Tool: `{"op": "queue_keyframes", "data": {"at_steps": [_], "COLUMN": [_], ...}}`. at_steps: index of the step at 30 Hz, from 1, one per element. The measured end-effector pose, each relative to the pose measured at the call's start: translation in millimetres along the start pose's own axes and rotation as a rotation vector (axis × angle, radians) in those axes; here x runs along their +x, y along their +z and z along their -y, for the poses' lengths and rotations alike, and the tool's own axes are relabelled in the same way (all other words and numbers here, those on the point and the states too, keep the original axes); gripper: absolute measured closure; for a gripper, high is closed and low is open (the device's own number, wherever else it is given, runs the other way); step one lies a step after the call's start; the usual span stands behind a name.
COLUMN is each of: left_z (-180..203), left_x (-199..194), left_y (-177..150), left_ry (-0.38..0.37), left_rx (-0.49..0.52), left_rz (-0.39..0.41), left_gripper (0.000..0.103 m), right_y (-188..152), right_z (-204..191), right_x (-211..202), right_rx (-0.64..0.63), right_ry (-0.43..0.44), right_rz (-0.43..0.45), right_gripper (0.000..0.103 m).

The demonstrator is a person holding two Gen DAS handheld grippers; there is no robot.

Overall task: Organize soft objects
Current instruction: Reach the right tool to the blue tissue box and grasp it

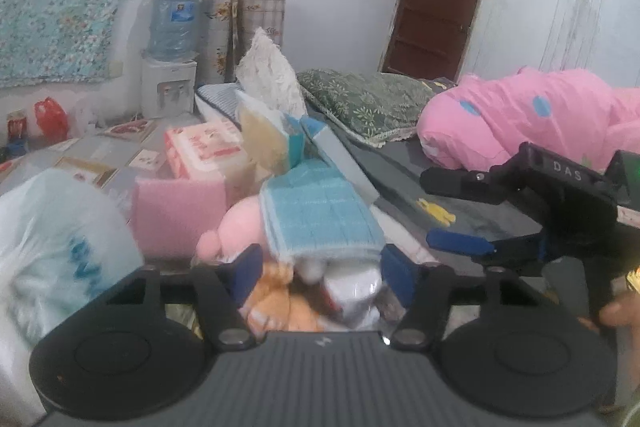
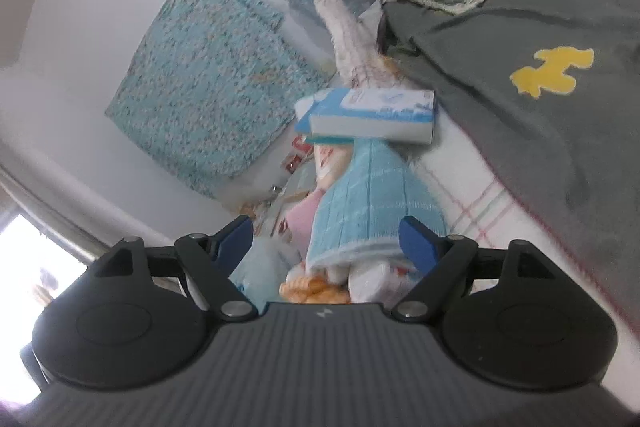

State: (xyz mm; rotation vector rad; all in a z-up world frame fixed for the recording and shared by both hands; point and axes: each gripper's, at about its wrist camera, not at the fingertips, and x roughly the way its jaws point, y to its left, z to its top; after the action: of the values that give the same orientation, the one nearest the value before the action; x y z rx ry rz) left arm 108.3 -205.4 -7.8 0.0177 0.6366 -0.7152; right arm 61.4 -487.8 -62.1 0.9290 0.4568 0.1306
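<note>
A folded light-blue towel (image 1: 320, 211) lies on a pile of soft things beside the bed. Under it are a pink plush (image 1: 240, 223), an orange plush (image 1: 280, 303) and a shiny white packet (image 1: 352, 287). My left gripper (image 1: 322, 273) is open, its blue pads flanking the towel's near end without visibly squeezing it. My right gripper (image 1: 430, 211) comes in from the right over the bed, open. In the right wrist view the towel (image 2: 372, 199) sits just ahead of the right gripper (image 2: 326, 241), whose right pad is near the towel's edge. A blue-and-white box (image 2: 372, 115) rests on the towel's far end.
A pink foam block (image 1: 180, 211), a pink tissue pack (image 1: 208, 147) and a white plastic bag (image 1: 60, 247) crowd the left. The grey bedsheet (image 2: 540, 127) holds a green pillow (image 1: 360, 99) and a big pink plush (image 1: 540, 119). A water dispenser (image 1: 172, 27) stands at the wall.
</note>
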Motion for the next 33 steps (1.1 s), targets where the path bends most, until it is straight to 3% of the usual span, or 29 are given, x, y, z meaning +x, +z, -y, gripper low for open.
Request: {"op": "queue_keyframes", "data": {"at_steps": [3, 8, 12, 17, 19, 21, 24, 28, 31, 33], "left_z": [-4.5, -30.3, -35.6, -42.3, -42.6, -41.2, -43.8, -47.8, -47.5, -47.3], "left_x": [19.6, 64.4, 103.8, 141.1, 150.0, 158.6, 171.4, 176.9, 174.4, 174.2], "left_y": [23.8, 71.4, 91.5, 100.2, 101.5, 102.0, 100.0, 97.0, 96.7, 97.5], "left_ry": [-0.04, -0.16, -0.136, -0.114, -0.104, -0.075, -0.057, -0.066, -0.064, -0.057], "left_rx": [-0.066, -0.302, -0.366, -0.465, -0.488, -0.491, -0.527, -0.588, -0.61, -0.622], "left_rz": [-0.013, -0.083, -0.145, -0.195, -0.203, -0.218, -0.242, -0.255, -0.238, -0.232], "left_gripper": [0.04, 0.04, 0.041, 0.044, 0.049, 0.066, 0.073, 0.071, 0.053, 0.05], "right_y": [12.1, 35.5, 46.6, 45.1, 45.6, 44.8, 43.8, 40.4, 37.3, 36.8], "right_z": [-5.6, 10.4, 36.0, 59.7, 66.5, 73.1, 78.7, 82.4, 87.9, 90.4], "right_x": [12.6, 38.0, 63.1, 84.0, 94.1, 104.2, 116.1, 118.6, 115.0, 115.9], "right_rx": [-0.016, 0.149, 0.341, 0.49, 0.535, 0.583, 0.626, 0.664, 0.713, 0.731], "right_ry": [0.016, 0.08, 0.104, 0.113, 0.111, 0.113, 0.116, 0.13, 0.151, 0.156], "right_rz": [0.057, 0.121, 0.088, 0.092, 0.09, 0.092, 0.09, 0.096, 0.11, 0.111], "right_gripper": [0.024, 0.024, 0.025, 0.025, 0.025, 0.026, 0.027, 0.027, 0.028, 0.028]}}
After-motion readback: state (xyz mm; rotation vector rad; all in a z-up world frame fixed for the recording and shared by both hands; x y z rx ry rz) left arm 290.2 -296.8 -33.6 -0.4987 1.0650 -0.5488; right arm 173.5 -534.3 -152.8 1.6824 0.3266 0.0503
